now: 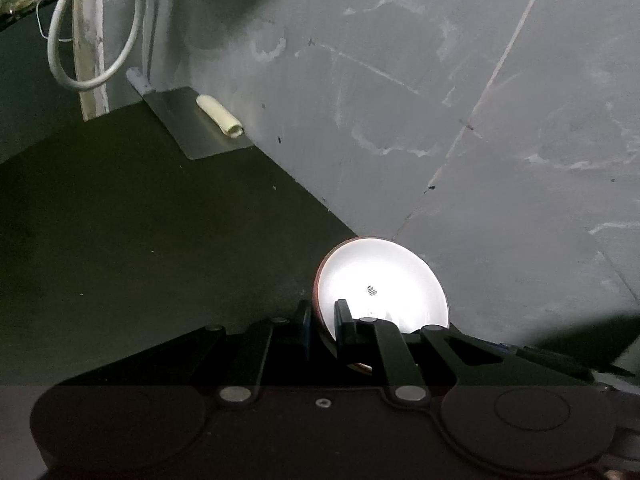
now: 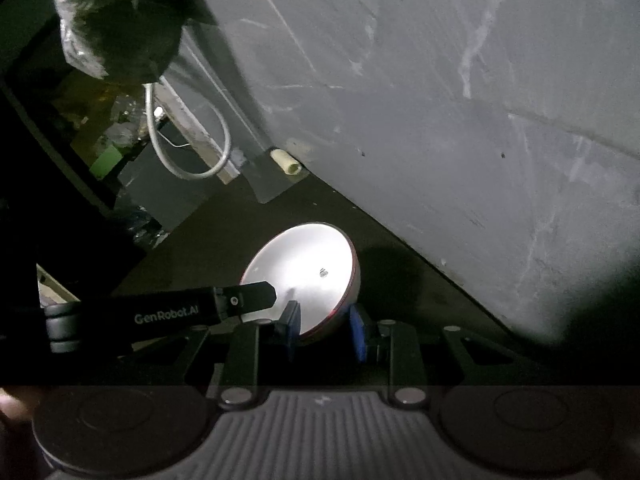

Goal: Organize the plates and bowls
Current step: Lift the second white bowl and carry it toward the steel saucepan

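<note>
Left hand-held gripper (image 1: 324, 328) pinching near rim of bowl (image 1: 384, 284); right hand-held gripper (image 2: 325, 330) clamped across rim of bowl (image 2: 304, 276), one blue pad inside, one outside. Two-sided grip likely to keep the tilted bowl steady. Bowl raised over dark tabletop (image 1: 140, 220) near its wall-side edge. Readable on left hand-held gripper's finger (image 2: 168, 314): "GenRobot.AI". Small mark in the bowl illegible.

Both wrist views look steeply down, close on one shared bowl (image 1: 384, 280) (image 2: 308, 276)
</note>
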`<state>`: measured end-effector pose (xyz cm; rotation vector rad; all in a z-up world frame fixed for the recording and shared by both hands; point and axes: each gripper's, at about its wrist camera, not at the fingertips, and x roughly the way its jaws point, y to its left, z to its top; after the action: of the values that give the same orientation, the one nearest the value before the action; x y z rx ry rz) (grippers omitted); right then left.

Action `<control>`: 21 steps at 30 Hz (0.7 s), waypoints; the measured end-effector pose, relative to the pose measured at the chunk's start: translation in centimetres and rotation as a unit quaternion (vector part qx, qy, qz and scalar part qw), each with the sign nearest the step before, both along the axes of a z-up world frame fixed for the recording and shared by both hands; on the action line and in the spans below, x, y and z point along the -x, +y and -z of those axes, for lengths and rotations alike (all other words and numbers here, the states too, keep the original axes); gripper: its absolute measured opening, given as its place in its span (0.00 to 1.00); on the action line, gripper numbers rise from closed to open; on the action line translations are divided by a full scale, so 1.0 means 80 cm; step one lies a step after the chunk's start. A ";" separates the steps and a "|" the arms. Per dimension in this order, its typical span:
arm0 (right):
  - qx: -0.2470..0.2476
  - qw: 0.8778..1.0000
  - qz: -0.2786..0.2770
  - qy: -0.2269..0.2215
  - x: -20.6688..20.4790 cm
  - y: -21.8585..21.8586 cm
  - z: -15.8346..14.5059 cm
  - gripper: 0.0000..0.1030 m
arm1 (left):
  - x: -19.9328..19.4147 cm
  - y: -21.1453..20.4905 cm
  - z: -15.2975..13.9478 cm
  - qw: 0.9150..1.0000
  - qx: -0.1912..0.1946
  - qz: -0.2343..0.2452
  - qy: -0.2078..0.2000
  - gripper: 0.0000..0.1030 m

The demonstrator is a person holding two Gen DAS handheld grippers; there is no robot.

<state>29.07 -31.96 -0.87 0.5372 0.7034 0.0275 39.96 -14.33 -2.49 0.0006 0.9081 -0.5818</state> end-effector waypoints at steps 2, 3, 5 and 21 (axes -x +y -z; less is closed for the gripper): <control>0.001 1.000 -0.004 -0.004 0.006 0.003 -0.005 0.29 | 0.006 0.004 -0.006 1.000 0.002 -0.002 -0.004 0.12; 0.001 1.000 -0.006 -0.005 0.009 0.005 -0.007 0.29 | 0.010 0.006 -0.009 1.000 0.003 -0.002 -0.006 0.12; 0.002 1.000 -0.009 -0.008 0.016 0.008 -0.012 0.29 | 0.015 0.011 -0.013 1.000 0.004 -0.003 -0.009 0.12; 0.003 0.999 -0.023 -0.024 0.064 0.038 -0.038 0.29 | 0.067 0.045 -0.040 1.000 0.004 -0.003 -0.028 0.12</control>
<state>23.97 -28.90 2.16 0.5133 0.6695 0.0816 34.57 -10.75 0.74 0.0078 0.8509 -0.5766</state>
